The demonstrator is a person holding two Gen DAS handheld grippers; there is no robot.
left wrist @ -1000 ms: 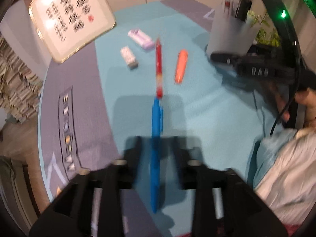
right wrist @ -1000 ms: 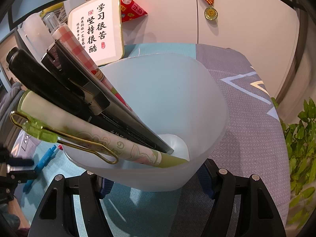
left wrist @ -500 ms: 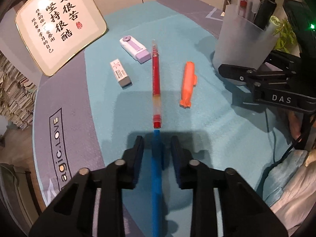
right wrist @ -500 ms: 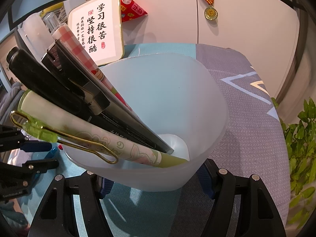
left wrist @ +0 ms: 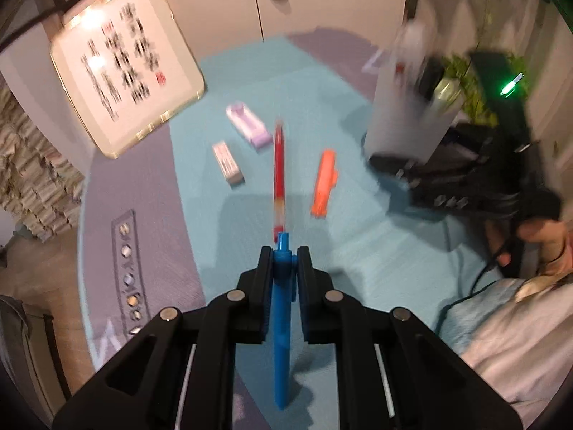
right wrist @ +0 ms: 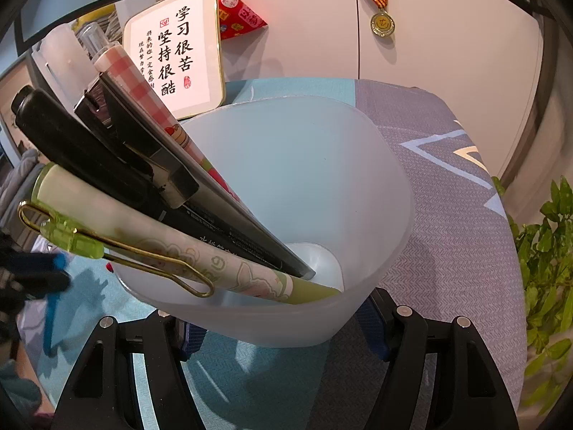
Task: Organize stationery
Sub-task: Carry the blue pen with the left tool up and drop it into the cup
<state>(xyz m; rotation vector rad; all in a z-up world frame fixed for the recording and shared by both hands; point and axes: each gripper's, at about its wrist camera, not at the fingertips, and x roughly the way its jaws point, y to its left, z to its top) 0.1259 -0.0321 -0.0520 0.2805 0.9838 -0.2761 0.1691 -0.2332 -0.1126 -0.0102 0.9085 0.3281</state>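
My left gripper [left wrist: 283, 263] clenches the blue pen [left wrist: 281, 326] lengthwise between its fingers, clear of the mat for carrying, while my right gripper [right wrist: 275, 326] clasps the translucent pen cup [right wrist: 333, 193], ahead to the right, steadying it to receive the pen.

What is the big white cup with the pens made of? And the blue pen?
The cup looks like frosted plastic: milky, and the cloth's colour shows faintly through its wall. The blue pen, held in the left gripper, looks like smooth, solid-coloured plastic, though blur hides its finish.
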